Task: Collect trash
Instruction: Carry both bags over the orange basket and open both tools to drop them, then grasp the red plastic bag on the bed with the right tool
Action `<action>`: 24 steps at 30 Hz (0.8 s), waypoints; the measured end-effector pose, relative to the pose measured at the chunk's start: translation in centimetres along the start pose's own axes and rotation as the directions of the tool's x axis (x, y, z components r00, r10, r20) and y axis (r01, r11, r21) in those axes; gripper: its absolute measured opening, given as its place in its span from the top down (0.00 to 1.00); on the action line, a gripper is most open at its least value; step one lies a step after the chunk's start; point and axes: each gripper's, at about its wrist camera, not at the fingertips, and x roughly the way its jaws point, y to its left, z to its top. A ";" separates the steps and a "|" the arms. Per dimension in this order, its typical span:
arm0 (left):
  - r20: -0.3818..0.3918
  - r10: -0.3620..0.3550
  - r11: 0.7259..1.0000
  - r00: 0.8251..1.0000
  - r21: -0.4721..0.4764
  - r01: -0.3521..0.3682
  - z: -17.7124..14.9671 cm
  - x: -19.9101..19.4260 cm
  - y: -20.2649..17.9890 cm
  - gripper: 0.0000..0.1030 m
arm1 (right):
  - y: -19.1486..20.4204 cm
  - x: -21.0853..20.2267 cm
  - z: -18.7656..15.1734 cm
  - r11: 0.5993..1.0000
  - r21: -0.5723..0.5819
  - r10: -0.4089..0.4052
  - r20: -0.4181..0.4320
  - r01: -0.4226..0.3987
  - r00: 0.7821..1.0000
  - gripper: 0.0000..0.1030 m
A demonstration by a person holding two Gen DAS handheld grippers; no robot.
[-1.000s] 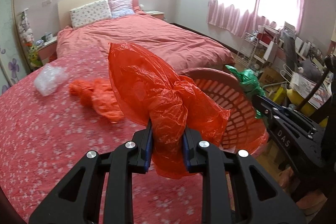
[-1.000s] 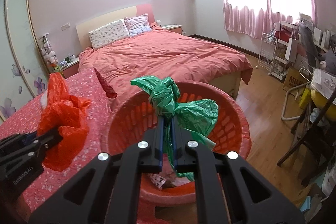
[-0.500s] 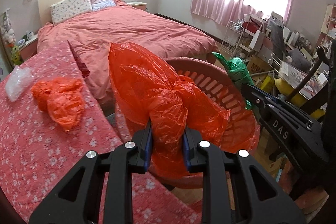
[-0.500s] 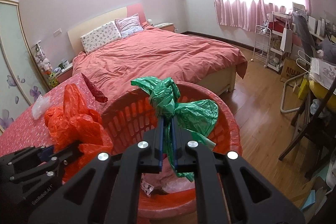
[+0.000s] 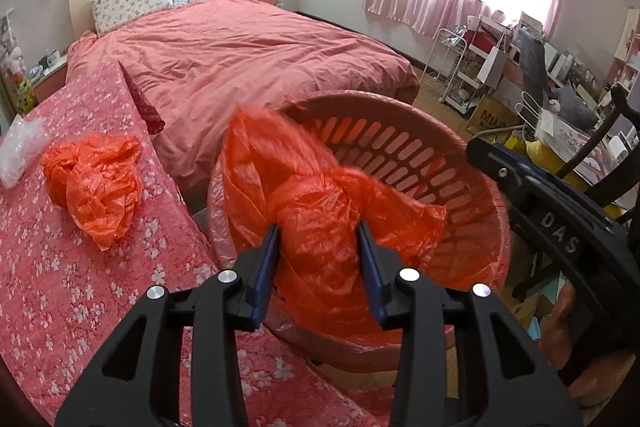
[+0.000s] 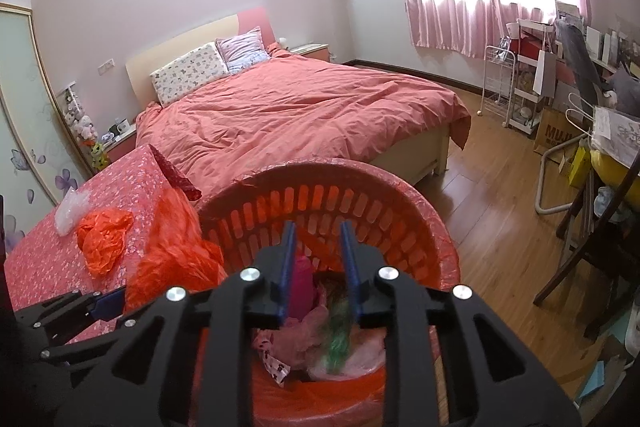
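My left gripper [image 5: 318, 259] stands open over the near rim of the red slatted basket [image 5: 400, 147]. A crumpled orange plastic bag [image 5: 316, 199] is blurred between its spread fingers and hangs over the rim. My right gripper [image 6: 318, 267] is open and empty above the basket [image 6: 360, 203]. A green plastic bag [image 6: 338, 341], blurred, is inside the basket among pink trash. A second orange bag [image 5: 96, 183] and a clear plastic bag [image 5: 22, 147] lie on the red flowered table [image 5: 60, 287].
A bed with a pink quilt [image 5: 240, 55] stands behind the basket. A wooden floor [image 6: 492, 207], a white wire rack [image 6: 516, 87], boxes and a dark chair [image 6: 592, 239] are at the right.
Both grippers have opened. The green bag has dropped from the right gripper into the basket. The orange bag has loosened between the left fingers over the basket rim.
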 end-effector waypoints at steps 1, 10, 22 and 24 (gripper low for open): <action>-0.002 0.002 1.000 1.000 -0.002 -0.002 0.1 0.1 -0.2 0.61 | -0.1 0.0 0.0 1.000 0.003 -0.003 0.000 0.003 1.000 0.74; 0.010 0.019 1.000 1.000 -0.017 -0.019 -0.1 -0.7 0.5 0.56 | 0.4 -0.3 0.1 1.000 -0.018 -0.013 0.004 0.013 1.000 0.67; 0.097 0.186 0.978 0.978 -0.113 -0.175 -1.2 -5.6 8.4 0.53 | 8.3 0.0 -0.6 0.984 -0.152 0.089 -0.020 -0.091 0.996 0.61; 0.100 0.234 0.965 0.967 -0.146 -0.219 -1.6 -6.3 10.7 0.50 | 10.3 0.1 -0.6 0.977 -0.177 0.117 -0.028 -0.120 0.993 0.61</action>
